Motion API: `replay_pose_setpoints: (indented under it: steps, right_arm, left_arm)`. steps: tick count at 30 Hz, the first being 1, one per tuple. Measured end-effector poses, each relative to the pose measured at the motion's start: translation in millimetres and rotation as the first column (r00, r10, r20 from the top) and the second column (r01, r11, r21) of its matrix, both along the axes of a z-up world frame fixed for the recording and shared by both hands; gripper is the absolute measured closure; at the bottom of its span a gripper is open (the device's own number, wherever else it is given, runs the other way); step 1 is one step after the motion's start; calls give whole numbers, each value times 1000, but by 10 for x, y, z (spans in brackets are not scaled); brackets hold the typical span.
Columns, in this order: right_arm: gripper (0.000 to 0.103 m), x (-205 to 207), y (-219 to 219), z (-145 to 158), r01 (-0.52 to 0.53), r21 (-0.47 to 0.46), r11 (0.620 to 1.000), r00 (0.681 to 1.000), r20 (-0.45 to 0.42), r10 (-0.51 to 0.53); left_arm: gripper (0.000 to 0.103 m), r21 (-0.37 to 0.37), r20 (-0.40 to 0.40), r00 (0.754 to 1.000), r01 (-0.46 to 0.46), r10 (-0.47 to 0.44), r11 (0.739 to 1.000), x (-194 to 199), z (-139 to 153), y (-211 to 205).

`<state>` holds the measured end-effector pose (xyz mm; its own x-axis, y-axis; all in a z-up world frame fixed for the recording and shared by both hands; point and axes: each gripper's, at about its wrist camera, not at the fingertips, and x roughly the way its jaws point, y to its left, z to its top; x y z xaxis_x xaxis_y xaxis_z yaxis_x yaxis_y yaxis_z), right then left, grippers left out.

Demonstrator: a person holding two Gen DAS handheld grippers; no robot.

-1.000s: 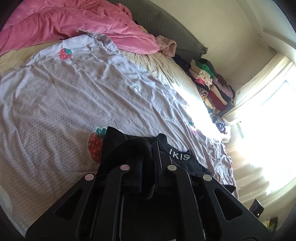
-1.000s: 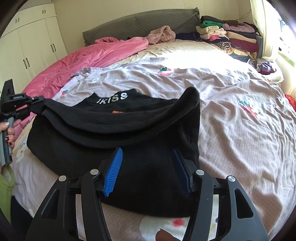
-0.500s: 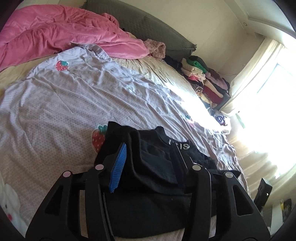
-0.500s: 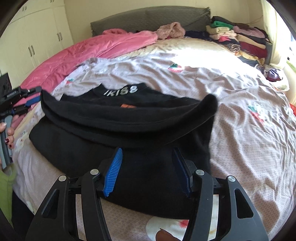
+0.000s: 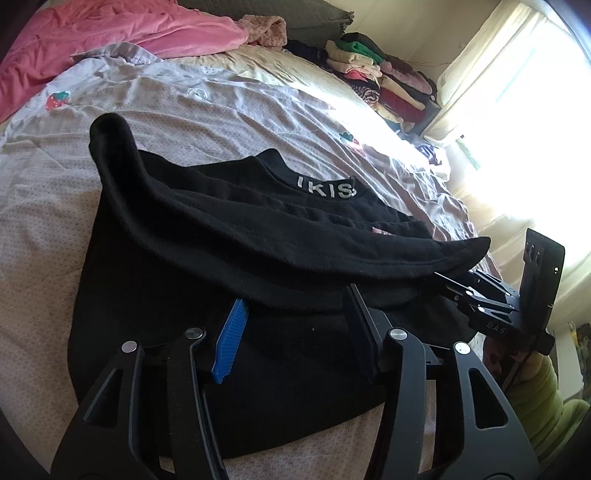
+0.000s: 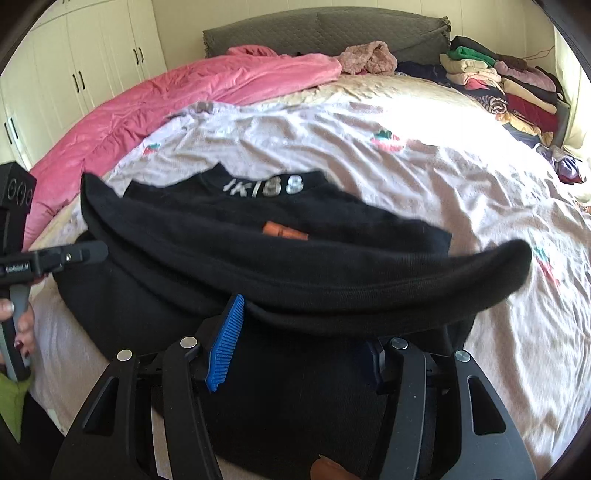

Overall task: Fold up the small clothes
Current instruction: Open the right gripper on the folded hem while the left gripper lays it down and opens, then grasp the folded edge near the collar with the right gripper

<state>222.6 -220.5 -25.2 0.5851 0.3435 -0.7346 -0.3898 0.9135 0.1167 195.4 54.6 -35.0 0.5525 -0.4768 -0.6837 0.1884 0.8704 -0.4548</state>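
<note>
A black top (image 5: 258, 229) with white letters on its collar (image 5: 327, 190) lies on the lilac strawberry sheet (image 6: 369, 166). Its lower part is folded up over the body in a thick roll (image 6: 332, 280). My left gripper (image 5: 295, 295) hovers at the near edge of that roll; its jaws are opening and the pads press on nothing. In the right wrist view my right gripper (image 6: 303, 317) stands open over the same black cloth, its right fingertip hidden behind the roll. Each gripper shows in the other's view, the left one (image 6: 74, 256) and the right one (image 5: 461, 288) at opposite ends of the fold.
A pink duvet (image 6: 184, 96) is heaped along the far left of the bed. Stacked folded clothes (image 6: 509, 85) sit at the far right by the grey headboard (image 6: 332, 26). White wardrobe doors (image 6: 92, 62) stand to the left, and a bright window (image 5: 535, 129) to the right.
My left gripper was shut on the black cloth's edge; it has let go, opened wide and drawn back. The folded-over flap now rests on the top. The right gripper shifted slightly, still open.
</note>
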Motion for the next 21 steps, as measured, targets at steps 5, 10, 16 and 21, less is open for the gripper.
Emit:
replay_pose_setpoints:
  steps: [5, 10, 16, 21]
  right_arm:
    - [48, 265, -93, 102, 55, 26, 998, 998, 21, -56]
    - [48, 547, -243, 166, 134, 65, 989, 991, 16, -136]
    - [48, 513, -511, 191, 208, 111, 972, 977, 18, -212]
    - [48, 364, -779, 124, 296, 95, 950, 954, 21, -299]
  left_arm:
    - [58, -44, -3, 999, -53, 53, 998, 249, 62, 92]
    - [44, -123, 34, 980, -190, 196, 974, 485, 190, 334]
    - [44, -174, 53, 959, -265, 277, 949, 484, 185, 598]
    - [44, -56, 32, 963, -266, 268, 962, 460, 69, 652]
